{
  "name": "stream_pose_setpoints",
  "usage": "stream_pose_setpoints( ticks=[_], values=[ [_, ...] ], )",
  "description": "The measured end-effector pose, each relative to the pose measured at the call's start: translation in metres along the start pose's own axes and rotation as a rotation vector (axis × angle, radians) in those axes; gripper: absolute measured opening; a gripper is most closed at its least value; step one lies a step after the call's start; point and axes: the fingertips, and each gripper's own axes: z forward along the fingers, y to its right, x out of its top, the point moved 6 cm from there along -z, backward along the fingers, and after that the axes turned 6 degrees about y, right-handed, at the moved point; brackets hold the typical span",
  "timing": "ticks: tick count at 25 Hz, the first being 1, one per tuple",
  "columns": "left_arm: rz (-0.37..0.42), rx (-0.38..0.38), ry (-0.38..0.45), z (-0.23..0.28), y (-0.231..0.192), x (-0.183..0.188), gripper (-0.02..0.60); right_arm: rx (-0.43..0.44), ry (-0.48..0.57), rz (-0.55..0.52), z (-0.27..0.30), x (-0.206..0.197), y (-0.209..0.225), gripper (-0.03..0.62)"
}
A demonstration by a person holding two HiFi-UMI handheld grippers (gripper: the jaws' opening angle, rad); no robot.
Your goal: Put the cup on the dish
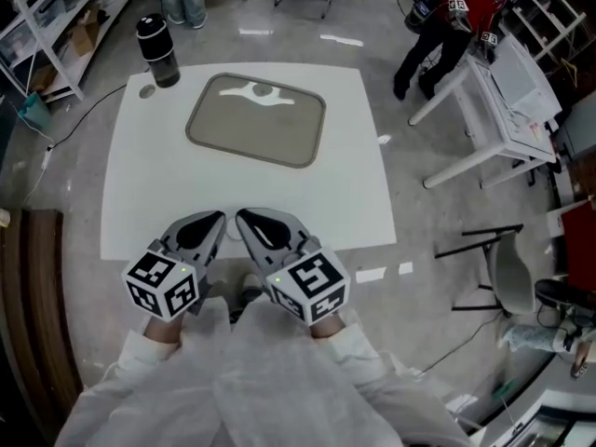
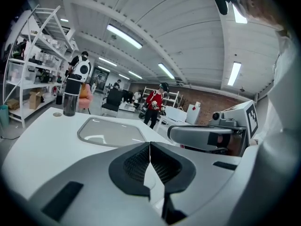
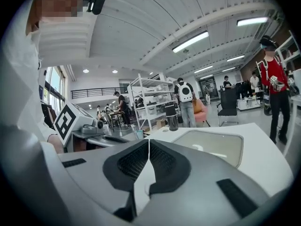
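Observation:
The cup is a dark tall tumbler with a lid. It stands upright at the white table's far left corner and also shows in both gripper views. The dish, a flat grey tray with rounded corners, lies empty in the table's far middle. My left gripper and right gripper hover side by side over the near table edge, well short of the dish. The jaws of the left gripper and the right gripper meet, with nothing between them.
A small round disc lies on the table just in front of the cup. To the right stand another white table, a person in red and a chair. Shelving lines the left side.

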Motion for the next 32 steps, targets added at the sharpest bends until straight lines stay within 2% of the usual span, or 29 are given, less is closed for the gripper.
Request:
stream_pose_setpoints(
  ticks=[10, 16, 28, 30, 32],
  values=[
    [0.010, -0.022, -0.050, -0.006, -0.012, 0.001, 0.009, 0.005, -0.025, 0.023, 0.013, -0.010, -0.002, 0.015],
    [0.001, -0.048, -0.098, -0.010, -0.017, -0.001, 0.009, -0.041, -0.038, 0.028, 0.016, -0.010, -0.007, 0.015],
    [-0.039, -0.066, -0.132, -0.005, -0.025, -0.018, 0.009, -0.110, -0.085, 0.009, 0.013, -0.027, 0.002, 0.019],
    [-0.036, -0.071, -0.136, -0.004, -0.027, -0.021, 0.009, -0.110, -0.106, 0.003, 0.014, -0.032, 0.003, 0.036],
    [-0.028, -0.072, -0.142, -0.005, -0.027, -0.024, 0.009, -0.107, -0.131, -0.009, 0.016, -0.037, 0.001, 0.088]
  ],
)
